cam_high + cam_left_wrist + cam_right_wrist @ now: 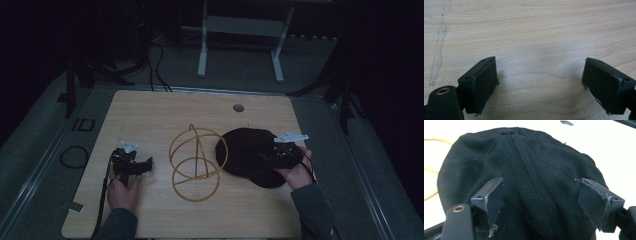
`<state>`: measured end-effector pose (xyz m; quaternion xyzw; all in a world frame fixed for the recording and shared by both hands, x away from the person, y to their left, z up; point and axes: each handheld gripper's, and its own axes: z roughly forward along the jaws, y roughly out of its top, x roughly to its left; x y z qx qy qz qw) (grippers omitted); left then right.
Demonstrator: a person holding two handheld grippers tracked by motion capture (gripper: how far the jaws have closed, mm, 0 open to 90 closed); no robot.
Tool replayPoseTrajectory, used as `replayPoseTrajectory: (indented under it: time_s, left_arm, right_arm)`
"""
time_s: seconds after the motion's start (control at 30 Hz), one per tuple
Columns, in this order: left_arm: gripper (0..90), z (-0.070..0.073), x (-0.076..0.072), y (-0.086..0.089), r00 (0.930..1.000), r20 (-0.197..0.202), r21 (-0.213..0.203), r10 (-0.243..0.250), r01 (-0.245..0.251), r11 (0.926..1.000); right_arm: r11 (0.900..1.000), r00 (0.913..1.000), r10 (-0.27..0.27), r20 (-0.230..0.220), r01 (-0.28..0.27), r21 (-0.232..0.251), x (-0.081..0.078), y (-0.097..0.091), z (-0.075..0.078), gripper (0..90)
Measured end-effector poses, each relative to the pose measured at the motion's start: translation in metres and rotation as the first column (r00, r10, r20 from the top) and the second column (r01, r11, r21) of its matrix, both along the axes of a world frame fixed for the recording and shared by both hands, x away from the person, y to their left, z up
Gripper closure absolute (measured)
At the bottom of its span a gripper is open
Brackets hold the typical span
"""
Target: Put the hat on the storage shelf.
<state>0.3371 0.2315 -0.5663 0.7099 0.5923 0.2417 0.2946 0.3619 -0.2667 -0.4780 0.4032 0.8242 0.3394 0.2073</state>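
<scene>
A black cloth cap [247, 152] lies on the wooden table [150, 115], right of centre. In the right gripper view the cap [529, 170] shows its top button and seams. My right gripper [540, 205] is open, its jaws spread just over the cap's near side; in the high view the right gripper [280, 155] sits at the cap's right edge. A yellow wire stand [196, 162] made of hoops stands mid-table. My left gripper [142, 165] rests left of the stand. It is open over bare wood, and the left gripper [540, 85] holds nothing.
A round cable hole [238, 107] sits near the table's far edge. A cable loop [73, 156] lies on the floor to the left. White frame legs [202, 55] stand beyond the table. The yellow wire [434, 170] edges the right gripper view at left.
</scene>
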Motion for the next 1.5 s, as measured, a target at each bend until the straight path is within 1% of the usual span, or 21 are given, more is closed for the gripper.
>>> replayPoseTrajectory:
  time_s: [0.03,0.13,0.4,0.5,0.53,0.6,0.73,0.77,0.8,0.83,0.87,0.9,1.0,1.07,1.2,1.23,1.33,1.37,1.4,1.43,1.5]
  left_arm:
    - [12.5,0.0,0.0,0.0,1.0,0.0,0.0,0.0,0.0,1.0]
    - [12.6,0.0,0.0,0.0,1.0,0.0,0.0,0.0,0.0,1.0]
    - [12.6,0.0,0.0,0.0,1.0,0.0,0.001,0.0,0.0,1.0]
    - [12.6,0.0,0.0,0.0,1.0,0.0,0.0,0.0,0.0,1.0]
    - [12.6,0.0,0.0,0.0,1.0,0.0,0.0,0.0,0.0,1.0]
    - [12.6,0.0,0.0,0.0,1.0,0.0,0.0,0.0,0.0,1.0]
    - [12.6,0.0,0.0,0.0,1.0,-0.001,0.001,0.0,0.0,1.0]
    - [12.6,0.0,0.0,0.0,1.0,0.0,0.0,0.0,0.0,1.0]
    - [12.6,0.0,0.0,0.0,1.0,0.0,0.0,0.0,0.0,1.0]
    - [12.6,0.0,0.0,0.0,1.0,0.0,0.0,0.0,0.0,1.0]
    - [12.6,0.0,0.0,0.0,1.0,-0.001,0.001,0.0,0.0,1.0]
    - [12.6,0.0,0.0,0.0,1.0,0.0,0.001,-0.001,0.001,1.0]
    - [12.6,0.0,0.0,0.0,1.0,0.0,0.0,0.0,0.0,1.0]
    - [12.6,0.0,0.0,0.0,1.0,0.0,0.0,0.0,0.0,1.0]
    - [12.6,0.0,0.0,0.0,1.0,0.0,0.0,0.0,0.0,1.0]
    - [12.6,0.0,0.0,0.0,1.0,0.0,0.0,0.0,0.0,1.0]
    - [12.6,0.0,0.0,0.0,1.0,0.0,0.0,0.0,0.0,1.0]
    - [12.6,0.0,0.0,0.0,1.0,0.0,0.0,0.0,0.0,1.0]
    - [12.6,0.0,0.0,0.0,1.0,0.0,0.0,0.0,0.0,1.0]
    - [12.6,0.0,0.0,0.0,1.0,0.0,0.0,0.0,0.0,1.0]
    - [12.6,0.0,0.0,0.0,1.0,0.0,0.0,0.0,0.0,1.0]
  right_arm:
    - [0.9999,0.9998,0.012,-0.016,-0.012,0.002,0.003,0.001,-0.001,20.1]
    - [0.9998,0.9993,0.018,-0.033,-0.018,0.001,0.007,0.001,-0.003,19.4]
    - [0.9994,0.9967,0.036,-0.073,-0.035,0.007,0.015,0.0,-0.01,18.1]
    - [0.9989,0.9957,0.046,-0.081,-0.047,-0.002,0.017,0.0,-0.012,18.2]
    - [0.9984,0.9947,0.053,-0.088,-0.055,-0.014,0.017,0.001,-0.014,21.1]
    - [0.9985,0.9957,0.046,-0.08,-0.048,-0.027,0.017,0.001,-0.015,23.5]
    - [0.9983,0.9951,0.045,-0.088,-0.048,-0.034,0.018,0.001,-0.017,26.8]
    - [0.9979,0.9946,0.046,-0.093,-0.05,-0.04,0.018,0.002,-0.018,29.9]
    - [0.9979,0.9946,0.046,-0.093,-0.05,-0.04,0.018,0.002,-0.018,29.9]
    - [0.9981,0.994,0.044,-0.1,-0.048,-0.038,0.018,0.001,-0.018,35.5]
    - [0.9981,0.994,0.044,-0.1,-0.048,-0.038,0.018,0.001,-0.018,35.5]
    - [0.9984,0.9937,0.041,-0.105,-0.045,-0.034,0.019,0.001,-0.017,42.6]
    - [0.998,0.9936,0.046,-0.104,-0.05,-0.039,0.019,0.001,-0.017,45.4]
    - [0.9968,0.9924,0.052,-0.112,-0.059,-0.055,0.019,0.003,-0.017,48.6]
    - [0.9946,0.9891,0.061,-0.134,-0.071,-0.076,0.02,0.004,-0.016,59.5]
    - [0.9946,0.9891,0.061,-0.134,-0.071,-0.076,0.02,0.004,-0.016,59.5]
    - [0.9927,0.9854,0.067,-0.156,-0.081,-0.089,0.021,0.005,-0.015,70.2]
    - [0.9909,0.9825,0.078,-0.169,-0.095,-0.095,0.022,0.006,-0.014,76.7]
    - [0.9909,0.9825,0.078,-0.169,-0.095,-0.095,0.022,0.006,-0.014,76.7]
    - [0.9887,0.9789,0.09,-0.183,-0.11,-0.102,0.023,0.007,-0.013,81.2]
    - [0.9864,0.9769,0.1,-0.189,-0.122,-0.11,0.024,0.008,-0.01,83.8]
